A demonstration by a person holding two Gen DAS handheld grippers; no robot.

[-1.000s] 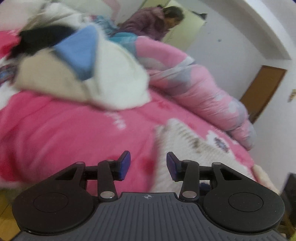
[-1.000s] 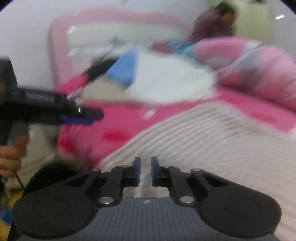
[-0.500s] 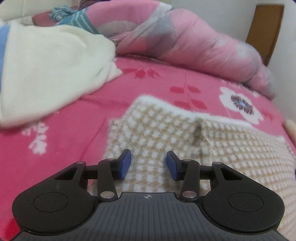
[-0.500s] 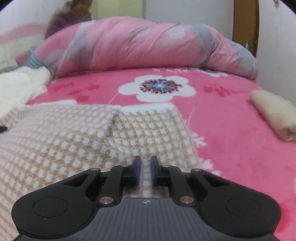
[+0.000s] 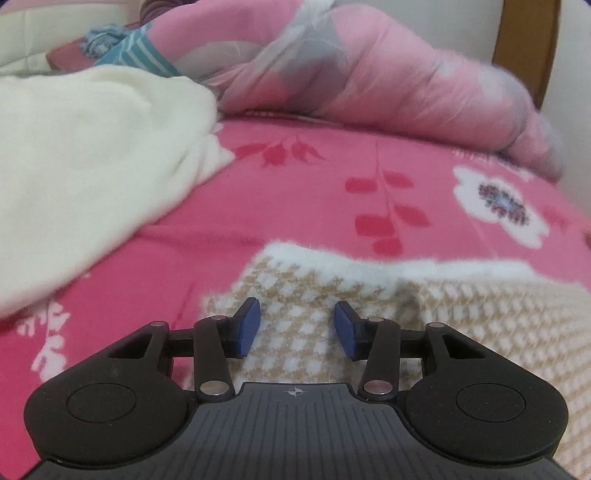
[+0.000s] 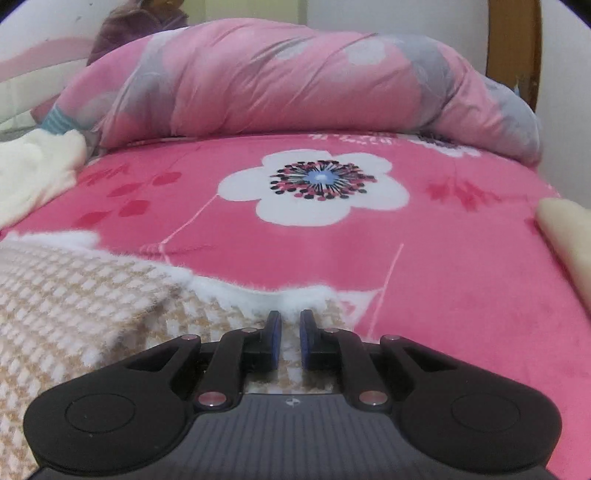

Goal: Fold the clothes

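A beige-and-white checked knit garment (image 5: 461,314) with a white fluffy trim lies flat on the pink flowered bedspread (image 6: 443,277). My left gripper (image 5: 295,325) hovers over its left far corner with the jaws open; the knit shows between the blue pads, which do not press on it. Over the garment (image 6: 74,295) at its right far corner, just short of the fluffy trim, sits my right gripper (image 6: 290,332). Its pads stand almost together with a narrow slit, and I see no cloth pinched in it.
A cream fleece cloth (image 5: 92,166) is heaped at the left. A rolled pink-and-grey quilt (image 6: 277,81) runs along the far side of the bed. A rolled cream item (image 6: 565,229) lies at the right edge. A person (image 6: 136,22) sits behind the quilt.
Both views have swung from the heap of clothes at the bed's head onto the checked garment, then closed in on its far trimmed edge. Neither pair of jaws looks different.
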